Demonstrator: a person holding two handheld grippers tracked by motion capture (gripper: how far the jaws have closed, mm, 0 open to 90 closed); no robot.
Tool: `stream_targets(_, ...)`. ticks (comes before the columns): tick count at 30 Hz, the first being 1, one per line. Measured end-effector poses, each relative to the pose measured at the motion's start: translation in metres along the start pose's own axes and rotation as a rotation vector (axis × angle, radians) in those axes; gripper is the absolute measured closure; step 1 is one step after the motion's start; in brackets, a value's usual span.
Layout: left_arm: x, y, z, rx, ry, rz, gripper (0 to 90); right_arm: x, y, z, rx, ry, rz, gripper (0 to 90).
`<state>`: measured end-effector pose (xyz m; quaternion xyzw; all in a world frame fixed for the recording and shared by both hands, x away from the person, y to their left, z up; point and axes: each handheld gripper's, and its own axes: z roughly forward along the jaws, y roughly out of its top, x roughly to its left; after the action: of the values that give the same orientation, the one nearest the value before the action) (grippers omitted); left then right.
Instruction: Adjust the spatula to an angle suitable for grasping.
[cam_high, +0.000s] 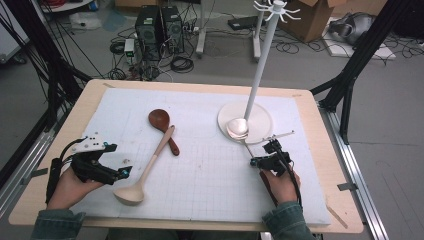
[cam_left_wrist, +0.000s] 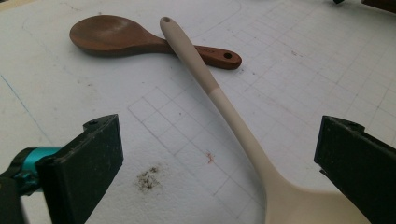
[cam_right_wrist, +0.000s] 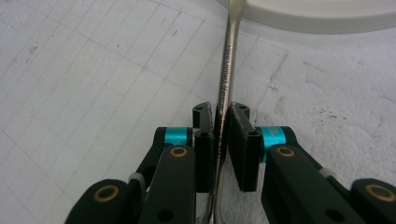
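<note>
A metal spoon (cam_high: 239, 130) rests its bowl on the round white base (cam_high: 257, 116) of a hanger stand, its handle (cam_right_wrist: 231, 42) running back toward me. My right gripper (cam_high: 263, 153) (cam_right_wrist: 222, 112) has its pads pressed against that handle from both sides, low over the mat. My left gripper (cam_high: 117, 160) (cam_left_wrist: 219, 154) stands open at the left, its jaws wide apart on either side of the neck of a long beige spoon (cam_high: 150, 165) (cam_left_wrist: 224, 102). The beige handle lies across the handle of a brown wooden spoon (cam_high: 161, 121) (cam_left_wrist: 116, 35).
A white gridded mat (cam_high: 200, 175) covers most of the wooden table (cam_high: 327, 165). The stand's white pole (cam_high: 260, 65) rises from the base to hooks at the top. The stand's base (cam_right_wrist: 317, 14) lies just beyond the right jaws. Computers, cables and boxes sit on the floor behind.
</note>
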<state>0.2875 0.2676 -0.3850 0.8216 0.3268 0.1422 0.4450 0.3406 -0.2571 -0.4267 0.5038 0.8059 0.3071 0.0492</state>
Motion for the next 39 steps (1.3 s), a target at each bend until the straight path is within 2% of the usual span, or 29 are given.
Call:
stream_targets(6, 0.0, 0.0, 0.0, 0.001, 0.0, -0.001, 1.7, -0.001, 0.0, -0.002, 0.002, -0.011, -0.013, 84.3)
stream_targets(8, 0.0, 0.0, 0.0, 0.0, -0.001, 0.003, 1.8, -0.001, 0.001, -0.003, -0.004, -0.018, -0.044, 84.4)
stream_targets(11, 0.0, 0.001, -0.001, -0.003, 0.0, 0.0, 1.7, 0.0, 0.001, -0.003, -0.005, -0.028, -0.066, 84.6)
stream_targets(14, 0.0, 0.0, -0.001, -0.001, 0.002, 0.001, 1.8, 0.001, 0.001, -0.004, -0.005, -0.01, -0.082, 84.7)
stream_targets(20, 0.001, 0.0, -0.001, 0.0, 0.002, 0.001, 1.8, 0.01, 0.005, -0.007, -0.021, 0.014, -0.156, 84.7)
stream_targets(25, 0.0, 0.001, -0.002, -0.004, 0.002, 0.002, 1.7, 0.022, 0.012, -0.013, -0.047, 0.063, -0.22, 84.7)
stream_targets(27, 0.0, 0.001, -0.002, -0.009, 0.002, 0.001, 1.7, 0.027, 0.015, -0.015, -0.056, 0.086, -0.26, 84.7)
stream_targets(29, 0.0, 0.002, -0.002, -0.009, -0.001, 0.007, 1.7, 0.032, 0.017, -0.016, -0.059, 0.123, -0.287, 84.7)
stream_targets(32, -0.001, 0.002, -0.002, -0.01, -0.001, 0.005, 1.8, 0.039, 0.018, -0.016, -0.06, 0.174, -0.327, 84.7)
stream_targets(39, -0.001, 0.002, -0.002, -0.01, -0.003, 0.009, 1.8, 0.05, 0.019, -0.01, -0.037, 0.258, -0.413, 84.7)
